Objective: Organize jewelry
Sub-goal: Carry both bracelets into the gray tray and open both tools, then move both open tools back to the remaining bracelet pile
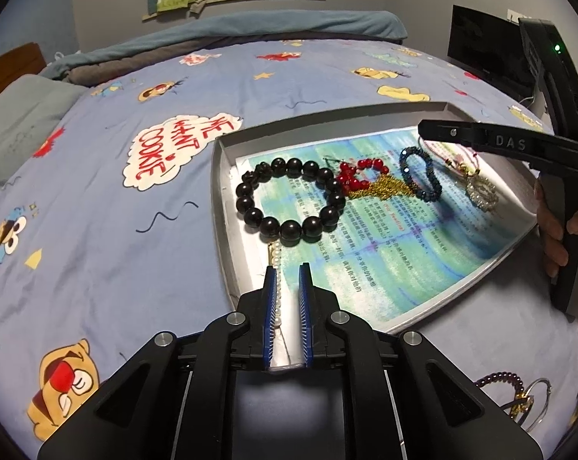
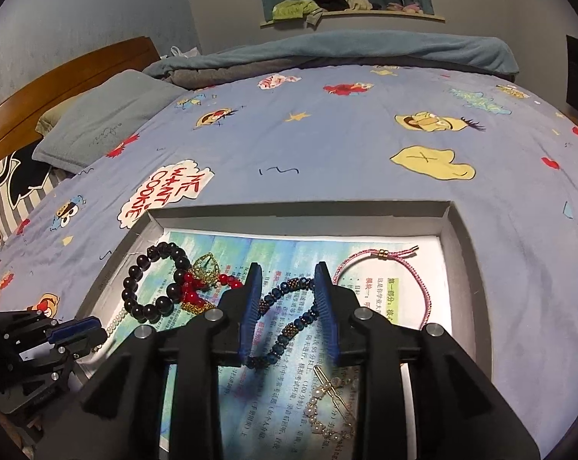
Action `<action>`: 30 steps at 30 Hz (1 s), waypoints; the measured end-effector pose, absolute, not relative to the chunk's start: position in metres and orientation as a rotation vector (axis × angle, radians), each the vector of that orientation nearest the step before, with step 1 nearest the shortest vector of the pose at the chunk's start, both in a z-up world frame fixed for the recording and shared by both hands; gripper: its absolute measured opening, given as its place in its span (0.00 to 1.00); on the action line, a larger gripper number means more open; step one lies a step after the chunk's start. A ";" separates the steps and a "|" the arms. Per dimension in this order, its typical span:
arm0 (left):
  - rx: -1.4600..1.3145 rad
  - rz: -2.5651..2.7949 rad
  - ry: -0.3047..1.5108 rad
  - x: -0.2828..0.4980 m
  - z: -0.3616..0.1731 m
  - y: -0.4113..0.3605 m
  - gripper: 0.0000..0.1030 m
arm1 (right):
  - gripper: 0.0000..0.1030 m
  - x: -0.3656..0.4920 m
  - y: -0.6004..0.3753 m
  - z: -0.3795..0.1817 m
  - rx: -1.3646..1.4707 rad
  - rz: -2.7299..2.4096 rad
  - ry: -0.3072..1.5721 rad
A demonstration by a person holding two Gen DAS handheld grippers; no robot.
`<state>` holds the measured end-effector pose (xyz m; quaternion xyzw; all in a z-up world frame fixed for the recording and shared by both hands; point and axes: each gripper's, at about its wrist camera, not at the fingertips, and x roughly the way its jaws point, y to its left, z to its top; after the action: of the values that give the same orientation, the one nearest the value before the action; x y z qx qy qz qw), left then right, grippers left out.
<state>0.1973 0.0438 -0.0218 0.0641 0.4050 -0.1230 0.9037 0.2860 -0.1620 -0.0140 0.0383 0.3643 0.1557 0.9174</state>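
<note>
My left gripper [image 1: 288, 295] stands slightly parted around the pearls [image 1: 275, 268] at lower centre; my right gripper [image 2: 287, 306] (released) straddles the blue bracelet [image 2: 289, 318] and might snag it.

Dark bead bracelet [image 1: 290, 201], red beads [image 1: 359, 170], blue beaded bracelet [image 1: 421, 172], pink cord [image 2: 369, 268] and pearls [image 2: 327, 414] lie inside the grey tray [image 1: 227, 207] on the bed.

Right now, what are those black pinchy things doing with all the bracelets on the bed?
A person is sorting jewelry into a shallow gray box on the bed. The left gripper sits at the box's near corner with a string of small pearls between its slightly parted pads. The right gripper hovers open over a dark blue beaded bracelet. A big black bead bracelet, red beads and a pink cord bracelet already lie inside.
</note>
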 end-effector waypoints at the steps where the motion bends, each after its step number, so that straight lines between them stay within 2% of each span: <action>1: 0.130 -0.256 0.836 0.197 -0.021 0.044 0.13 | 0.35 0.286 -0.162 -0.014 0.079 0.319 0.748; 3: 0.124 -0.259 0.826 0.194 -0.017 0.044 0.15 | 0.43 0.284 -0.163 -0.012 0.087 0.317 0.743; 5: 0.124 -0.255 0.813 0.191 -0.013 0.045 0.17 | 0.44 0.282 -0.163 -0.010 0.087 0.318 0.738; 9: 0.126 -0.236 0.796 0.188 -0.006 0.045 0.35 | 0.48 0.276 -0.161 -0.007 0.082 0.328 0.735; 11: 0.123 -0.235 0.790 0.186 -0.003 0.044 0.35 | 0.50 0.272 -0.160 -0.004 0.076 0.328 0.730; 13: 0.121 -0.231 0.781 0.184 0.000 0.043 0.37 | 0.57 0.268 -0.161 0.000 0.077 0.327 0.724; 15: 0.121 -0.217 0.768 0.181 0.004 0.043 0.47 | 0.57 0.262 -0.163 0.004 0.077 0.325 0.718; 20: 0.115 -0.202 0.751 0.173 0.013 0.044 0.50 | 0.65 0.243 -0.169 0.018 0.082 0.318 0.696; 22: 0.107 -0.197 0.740 0.169 0.018 0.044 0.56 | 0.69 0.233 -0.170 0.025 0.077 0.317 0.686; 23: 0.100 -0.194 0.729 0.166 0.023 0.045 0.59 | 0.70 0.229 -0.171 0.028 0.073 0.317 0.681; 30: 0.076 -0.181 0.691 0.145 0.047 0.041 0.64 | 0.74 0.187 -0.176 0.054 0.034 0.319 0.644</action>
<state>0.1447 0.0412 0.0475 0.0372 0.3382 -0.0886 0.9362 0.1869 -0.1757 0.0544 0.0169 0.3151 0.1559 0.9360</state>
